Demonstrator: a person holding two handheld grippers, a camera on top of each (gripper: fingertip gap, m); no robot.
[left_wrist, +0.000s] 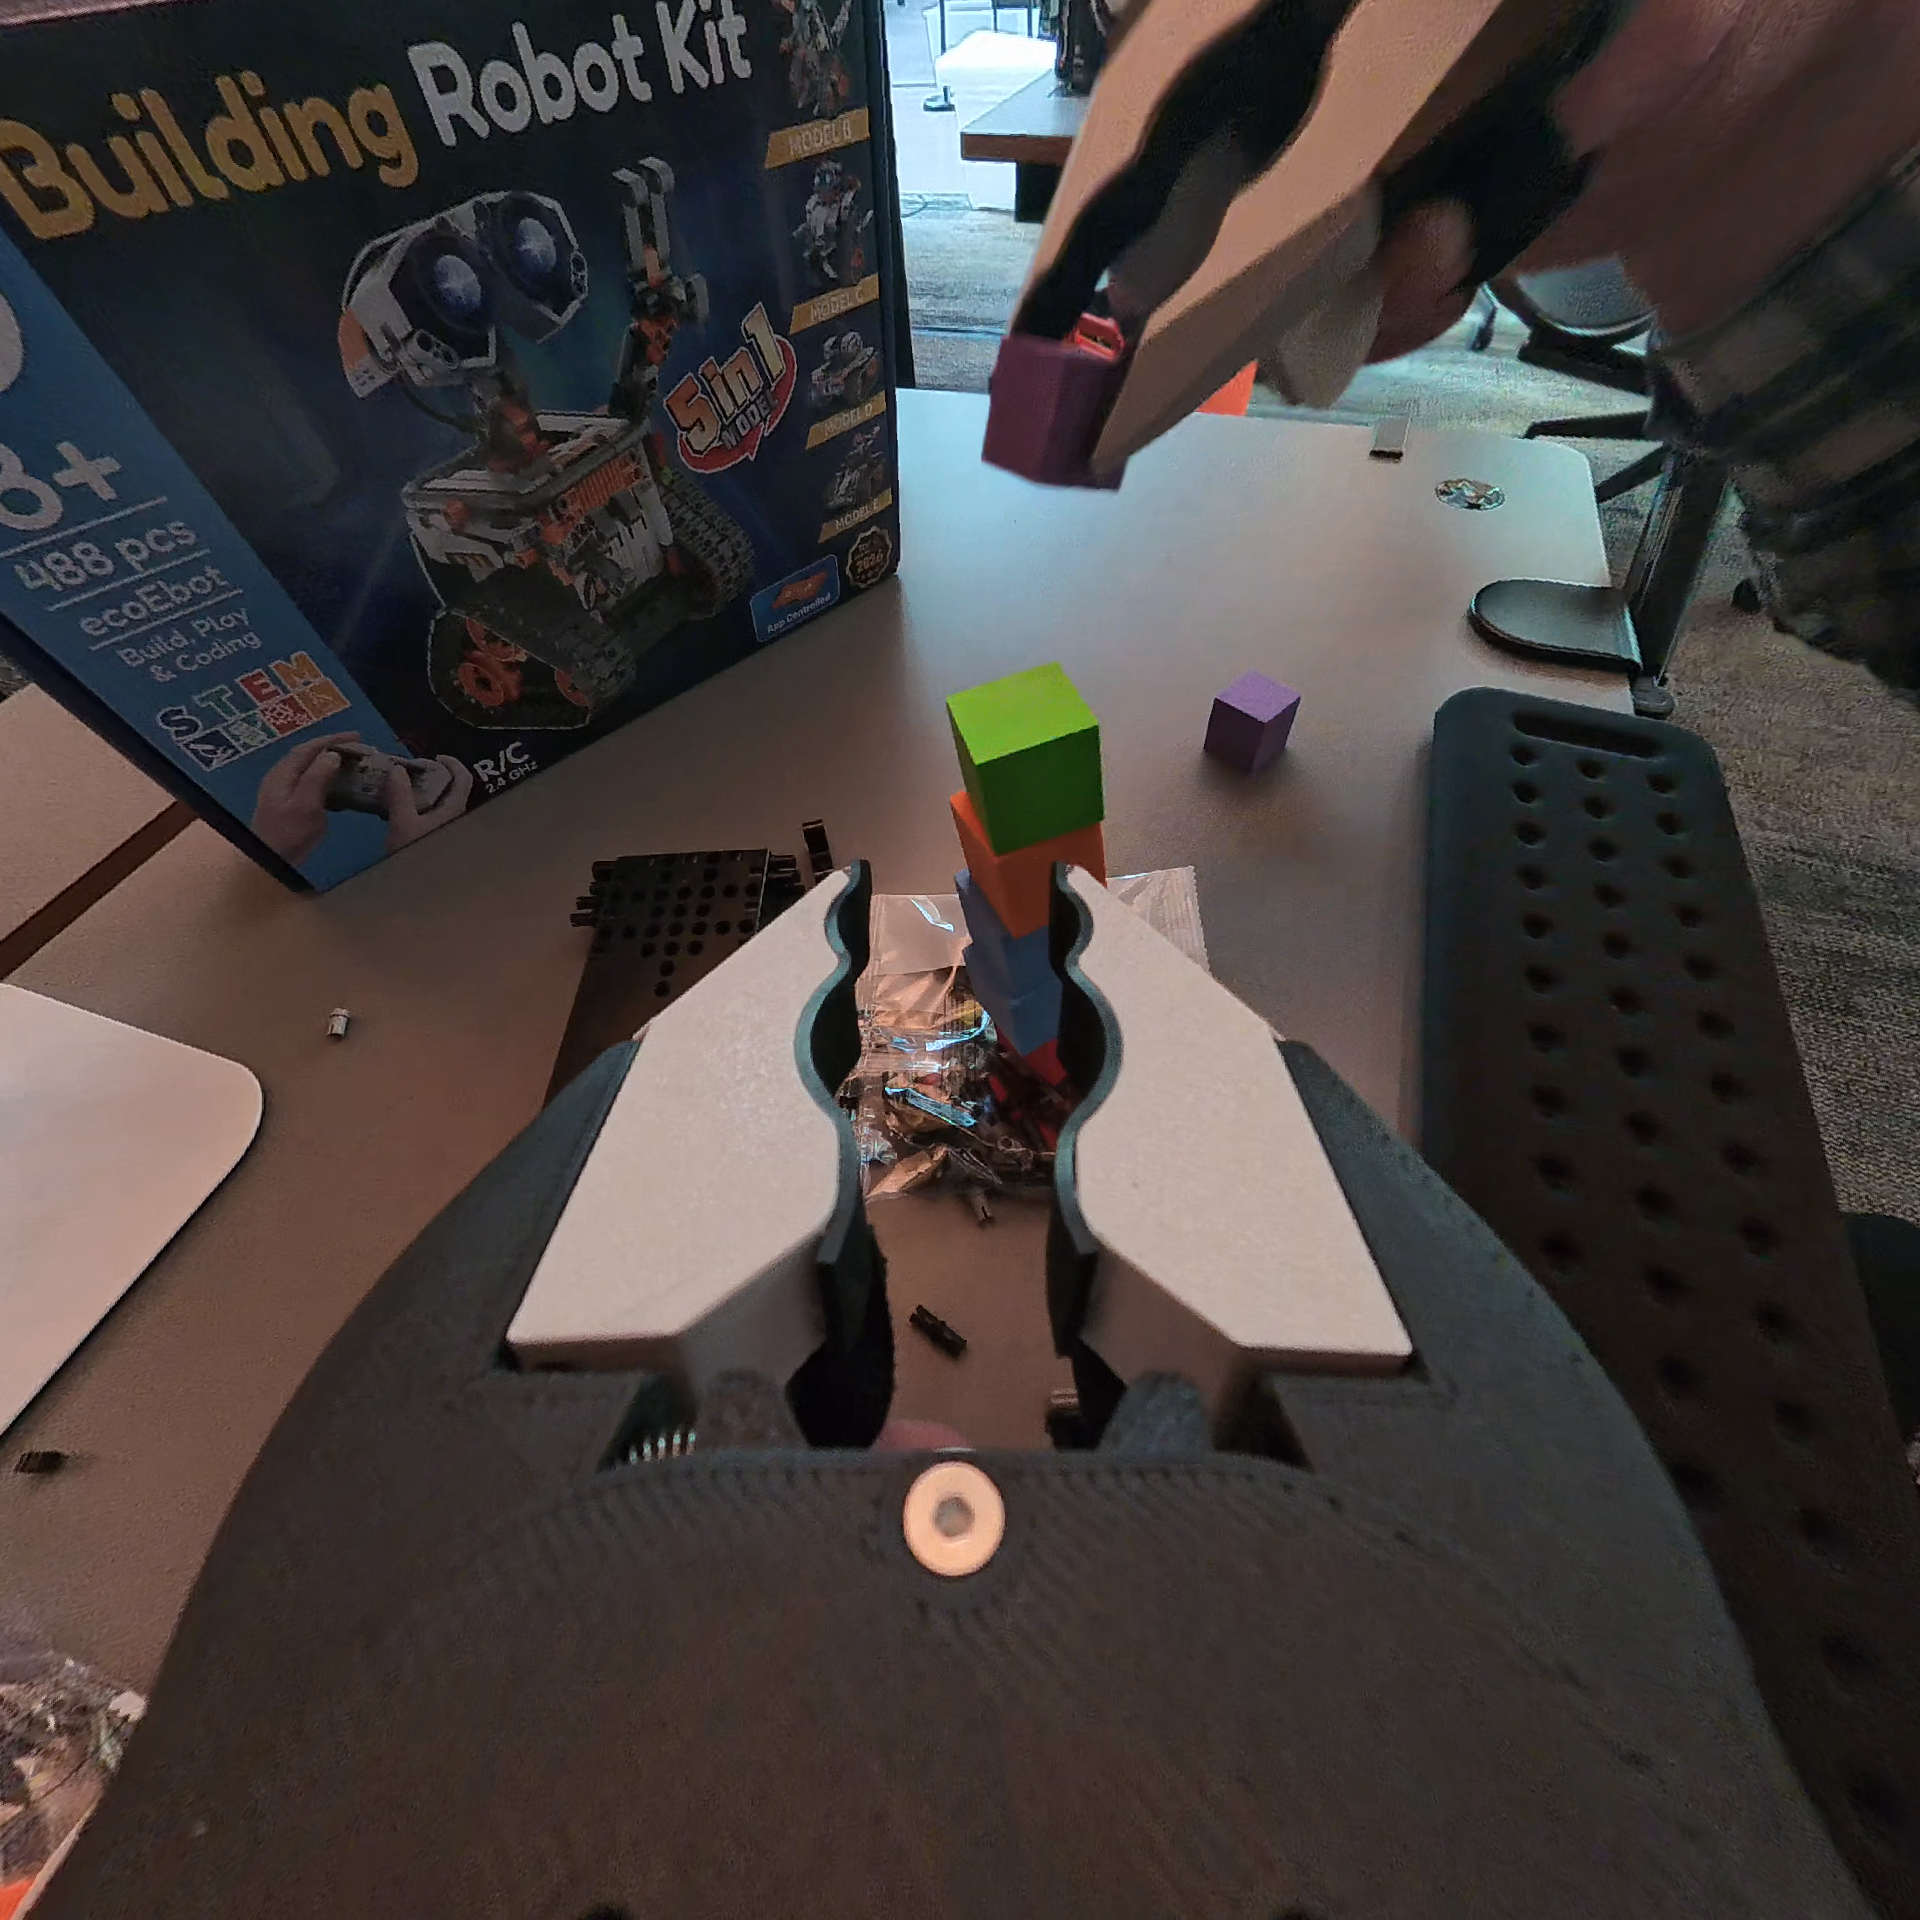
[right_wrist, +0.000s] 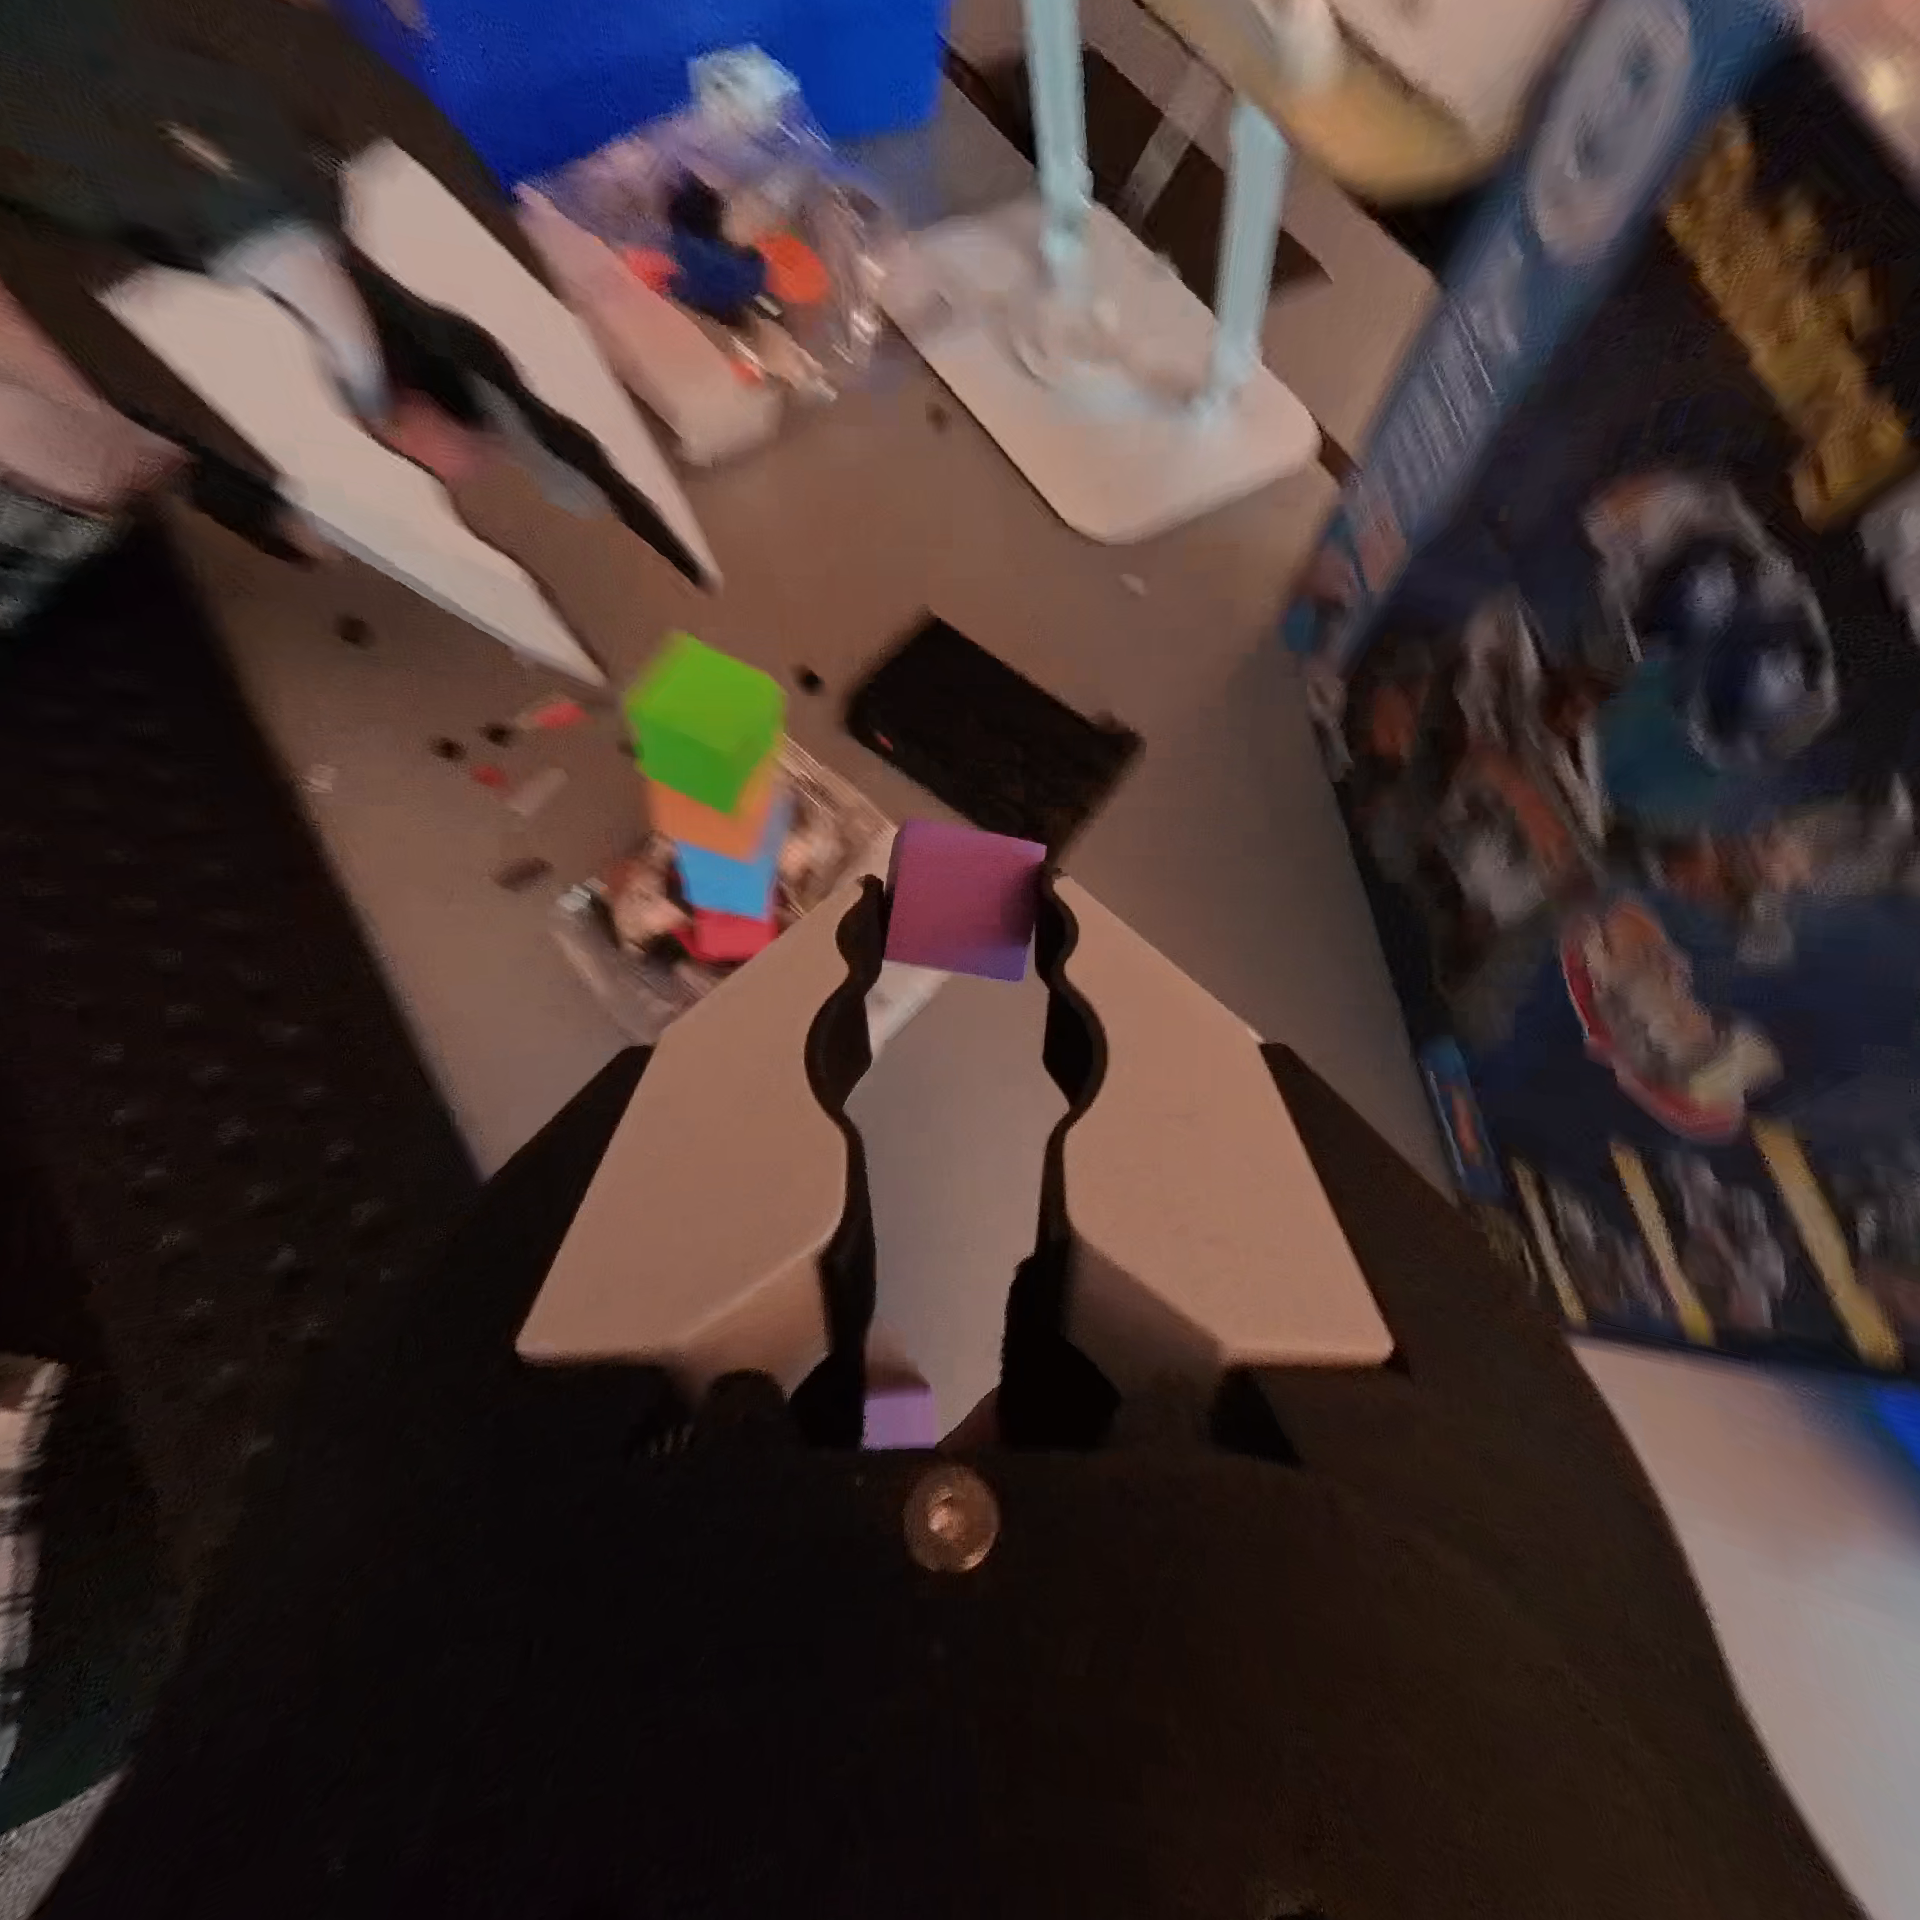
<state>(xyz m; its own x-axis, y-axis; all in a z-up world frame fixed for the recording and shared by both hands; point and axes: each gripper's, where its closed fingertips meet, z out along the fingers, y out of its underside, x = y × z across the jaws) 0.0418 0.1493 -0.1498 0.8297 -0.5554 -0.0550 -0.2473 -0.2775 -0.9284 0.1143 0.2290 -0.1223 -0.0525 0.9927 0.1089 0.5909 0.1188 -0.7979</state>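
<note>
Writing: printed lettering is seen on the front of the blue kit box (left_wrist: 447, 436) at the left; it is not read out.
Surface: a grey table (left_wrist: 1195, 582) is seen, strewn with small black parts, a black perforated plate (left_wrist: 675, 899) and a clear bag of parts (left_wrist: 935, 1101); a white base (left_wrist: 94, 1164) lies at the left edge.
Room: grey carpet, a chair base and a far desk are seen beyond the table.
Tower: five cubes are counted, a green cube (left_wrist: 1027, 756) on top, then orange, two blue, red; it stands on the bag.
Purple cubes: two are counted.
Left gripper (left_wrist: 956, 883): fingers are spread, nothing held; the tower stands just past the tips.
Right gripper (right_wrist: 956, 894): one purple cube (right_wrist: 964, 899) is pinched at the tips, held above the tower.
Spare cube (left_wrist: 1251, 719): left alone on the table, right of the tower.
</note>
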